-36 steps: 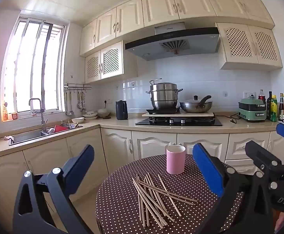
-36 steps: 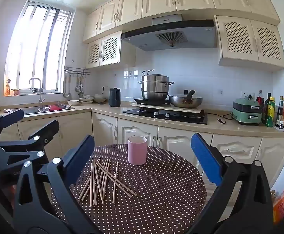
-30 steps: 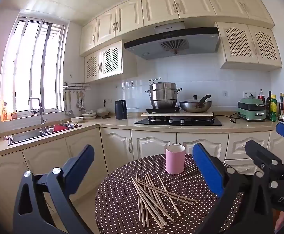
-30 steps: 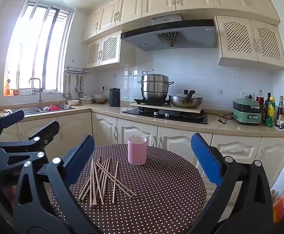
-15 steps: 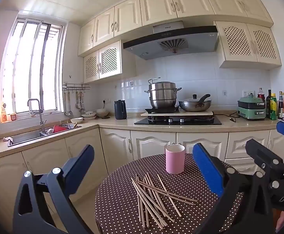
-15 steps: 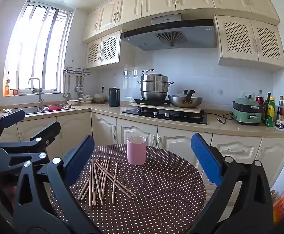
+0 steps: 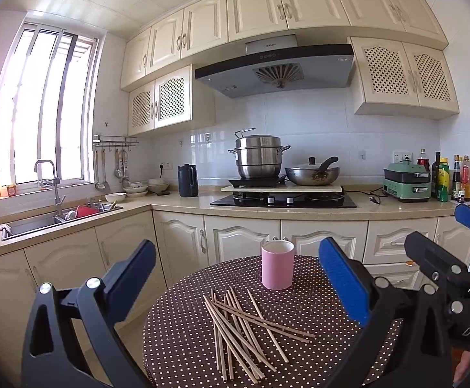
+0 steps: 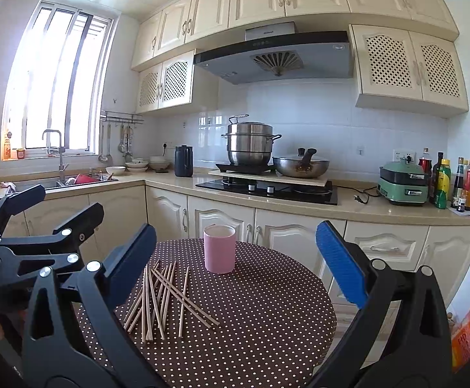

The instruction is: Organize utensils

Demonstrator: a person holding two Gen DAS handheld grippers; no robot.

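In a cream kitchen, our dotted round table (image 7: 315,349) holds scattered chopsticks (image 7: 238,329) just before the pink cup (image 7: 277,268). Since a second ago, almost nothing has moved: left gripper (image 7: 236,278) and right gripper (image 8: 235,255) hover spread apart, empty, sorting unstarted.

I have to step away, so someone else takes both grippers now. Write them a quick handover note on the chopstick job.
Left hand-held gripper: open, holding nothing, above the table's near edge.
Right hand-held gripper: open, holding nothing, alongside it.
Chopsticks: loose crossed pile lying flat on the polka-dot table.
Pink cup: upright just behind the pile; no chopsticks stick out of it.
Done: nothing yet.
Left: probably gather the chopsticks and stand them in the cup.
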